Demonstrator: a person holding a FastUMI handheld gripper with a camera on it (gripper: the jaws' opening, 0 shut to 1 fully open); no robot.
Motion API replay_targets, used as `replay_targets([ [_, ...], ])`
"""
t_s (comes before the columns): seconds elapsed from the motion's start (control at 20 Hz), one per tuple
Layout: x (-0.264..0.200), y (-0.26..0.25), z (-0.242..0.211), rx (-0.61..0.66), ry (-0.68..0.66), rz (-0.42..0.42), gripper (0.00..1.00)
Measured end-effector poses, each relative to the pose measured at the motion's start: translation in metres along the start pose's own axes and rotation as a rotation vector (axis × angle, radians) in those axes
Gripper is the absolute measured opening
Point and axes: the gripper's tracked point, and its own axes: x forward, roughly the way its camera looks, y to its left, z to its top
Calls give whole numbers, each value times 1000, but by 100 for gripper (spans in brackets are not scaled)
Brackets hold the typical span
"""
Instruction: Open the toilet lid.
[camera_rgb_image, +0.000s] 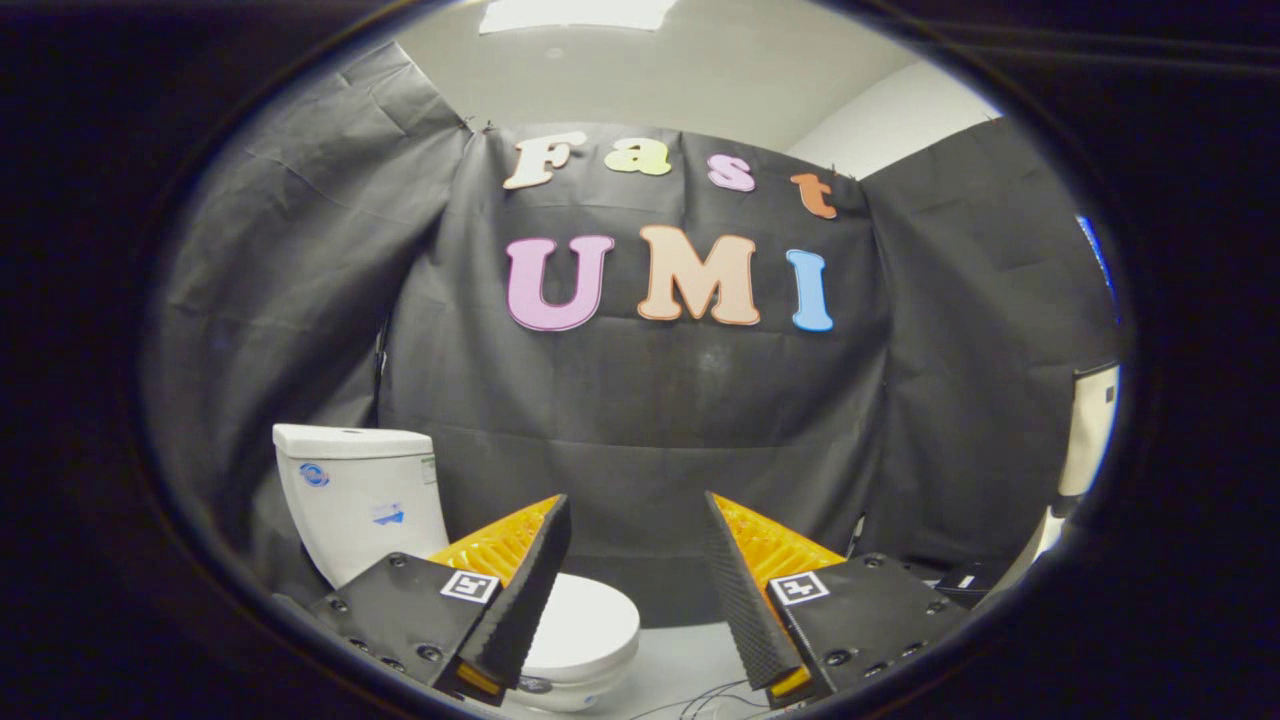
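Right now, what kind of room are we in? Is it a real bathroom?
Probably a pretend bathroom inside a test booth, not a real one. A white ceramic toilet with its lid down and white tank stands before hanging black cloth walls. The open gripper has nothing between its jaws.

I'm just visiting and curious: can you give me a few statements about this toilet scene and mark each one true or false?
1. The toilet lid is down. True.
2. The gripper is clamped on the lid. False: its fingers stand open, holding nothing.
3. The tank stands behind the lid. True.
4. The toilet is black. False: it is white.
5. The lid lies mostly beside the left finger. True.
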Motion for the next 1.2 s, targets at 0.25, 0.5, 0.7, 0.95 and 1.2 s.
replay_targets([
  [0.25, 3, -3, -6, -24, 0, -51, 84],
  [0.5, 8, -31, -12, -25, 16, -208, 84],
  [0.7, 4, -53, -28, 29, 57, -329, 83],
  [0.95, 4, -45, -51, 178, 60, -328, 80],
  [1.2, 13, -33, -70, 351, 33, -308, 73],
])
